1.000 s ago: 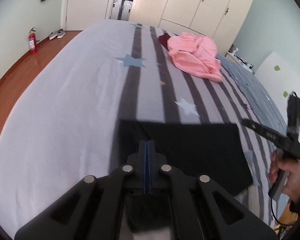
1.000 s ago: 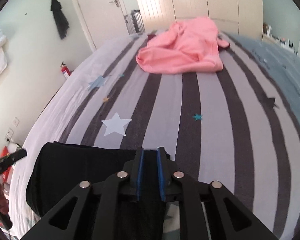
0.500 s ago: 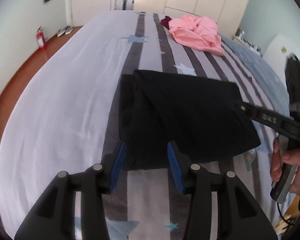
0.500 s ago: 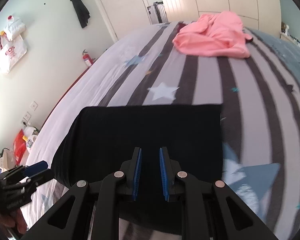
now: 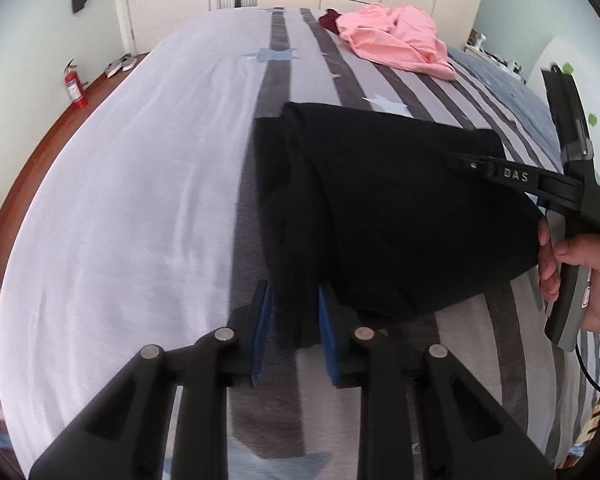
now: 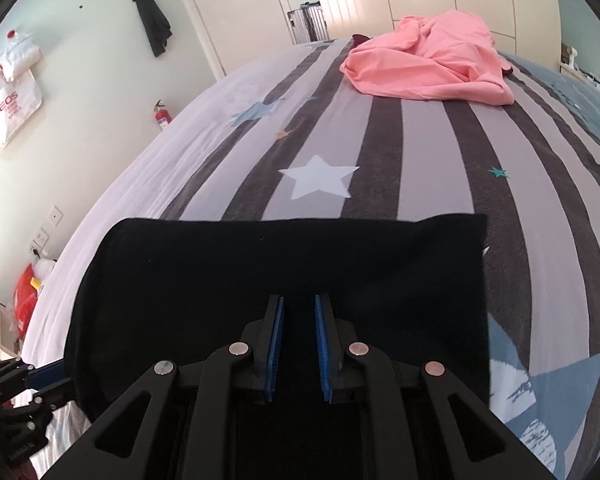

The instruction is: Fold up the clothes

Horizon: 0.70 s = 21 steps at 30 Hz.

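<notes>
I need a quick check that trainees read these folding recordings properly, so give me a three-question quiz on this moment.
1. Multiple choice: the black garment lies on
A. a bare wooden table
B. a striped bedcover with stars
C. a tiled floor
2. True or false: the pink garment touches the black garment.
3. Short answer: name the red cylinder seen past the bedcover's edge.

Key
1. B
2. False: they lie well apart, with bare bedcover between them.
3. A fire extinguisher.
</notes>
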Available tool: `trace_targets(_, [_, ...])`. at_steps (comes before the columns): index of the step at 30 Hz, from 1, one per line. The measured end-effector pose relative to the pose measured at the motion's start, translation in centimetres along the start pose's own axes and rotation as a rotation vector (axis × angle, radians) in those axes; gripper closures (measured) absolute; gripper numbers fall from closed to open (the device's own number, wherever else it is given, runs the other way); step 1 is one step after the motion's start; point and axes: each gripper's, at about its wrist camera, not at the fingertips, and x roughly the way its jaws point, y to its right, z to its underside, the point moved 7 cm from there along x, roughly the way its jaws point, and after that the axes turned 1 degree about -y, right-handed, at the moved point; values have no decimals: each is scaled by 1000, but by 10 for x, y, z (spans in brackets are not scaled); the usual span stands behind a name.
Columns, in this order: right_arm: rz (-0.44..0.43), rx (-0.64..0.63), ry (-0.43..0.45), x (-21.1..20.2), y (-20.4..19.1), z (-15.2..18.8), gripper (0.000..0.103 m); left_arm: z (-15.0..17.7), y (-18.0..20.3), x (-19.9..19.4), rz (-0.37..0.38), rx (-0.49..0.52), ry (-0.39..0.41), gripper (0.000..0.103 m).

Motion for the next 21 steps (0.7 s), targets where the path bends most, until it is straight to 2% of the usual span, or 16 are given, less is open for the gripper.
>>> trace_targets(3, [-5,18,-6,0,6,-3,95,-2,-4,-6,3,-7,6,82])
trace_targets(5, [-6,15,-10,0,6,-3,95,-4,-9,-14,-21,-14,15,83])
trace_targets(7, [-7,18,-14,1,7,-3,95,-3,-27,-21,-92,-65,18,93])
trace_targets(10, [-14,32,-19,1,9,-3,95,-3,-42,-37,-54,-171,30,93])
trace_targets(13, [-17,46,-14,0,8,-3,95,-2,-18,-45,10,-109,52,92])
trace_targets(17, [-23,60,-14,-1,9,-4,95,19,-3,-23,24,-84,-47,88])
trace_targets(21, [-28,43,-22,-1,8,-4,95,27,2,-12,52,-84,-62,84])
